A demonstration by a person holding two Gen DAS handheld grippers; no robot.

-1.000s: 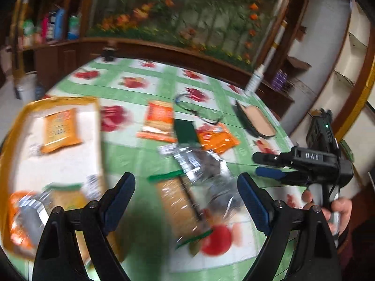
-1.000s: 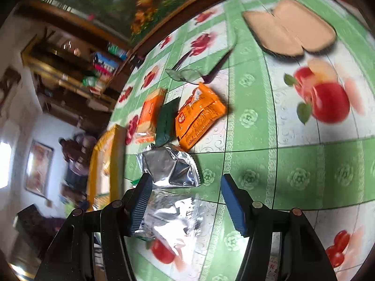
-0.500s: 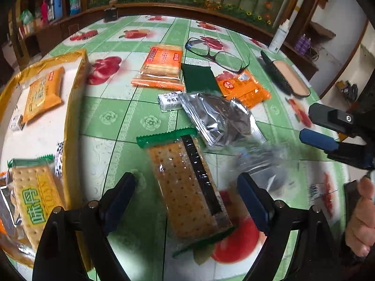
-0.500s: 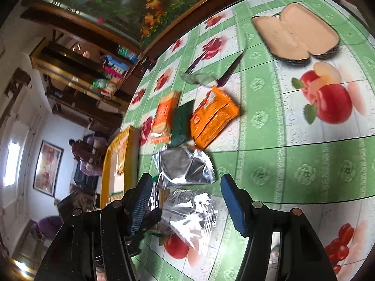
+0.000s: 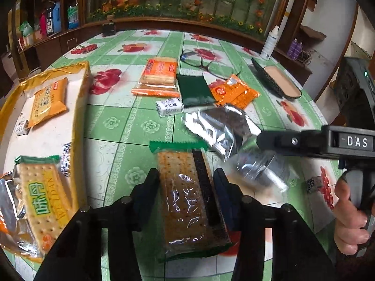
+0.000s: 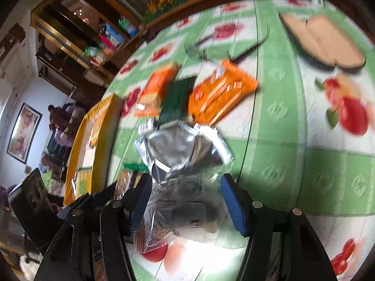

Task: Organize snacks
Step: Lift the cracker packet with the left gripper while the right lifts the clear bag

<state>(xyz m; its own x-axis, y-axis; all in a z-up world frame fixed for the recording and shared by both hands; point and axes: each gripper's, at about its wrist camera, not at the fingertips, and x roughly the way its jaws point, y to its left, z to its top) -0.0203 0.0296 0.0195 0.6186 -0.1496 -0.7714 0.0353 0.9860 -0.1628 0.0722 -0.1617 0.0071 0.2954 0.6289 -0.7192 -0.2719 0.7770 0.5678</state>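
The cracker pack [image 5: 187, 196] with the green ends lies flat on the surface [image 5: 131, 126] in the low middle of the left wrist picture. The left claw [image 5: 185, 182] has just been closing, and its two fingers now sit tight against the long sides of the pack, gripping it.

Just to the right of it is a clear wrapper [image 5: 260, 171], blurry here. In the right wrist picture the right claw [image 6: 185, 194] is half open around this clear wrapper [image 6: 178, 213]. I cannot tell if its fingers touch the wrapper.

A silver bag [image 5: 220, 126] lies just above, in the middle of the frame. Higher up sit a small white candy [image 5: 169, 107], a dark green pack [image 5: 194, 89], an orange bag [image 5: 234, 91] and an orange cracker pack [image 5: 159, 75]. Glasses [image 5: 206, 61] and an open glasses case [image 5: 279, 82] lie in the upper right.

At the left edge is a yellow box [image 5: 79, 107] with more snacks in it, like another cracker pack [image 5: 42, 196]. A hand [image 5: 349, 217] shows at the right edge, holding the right claw's handle.
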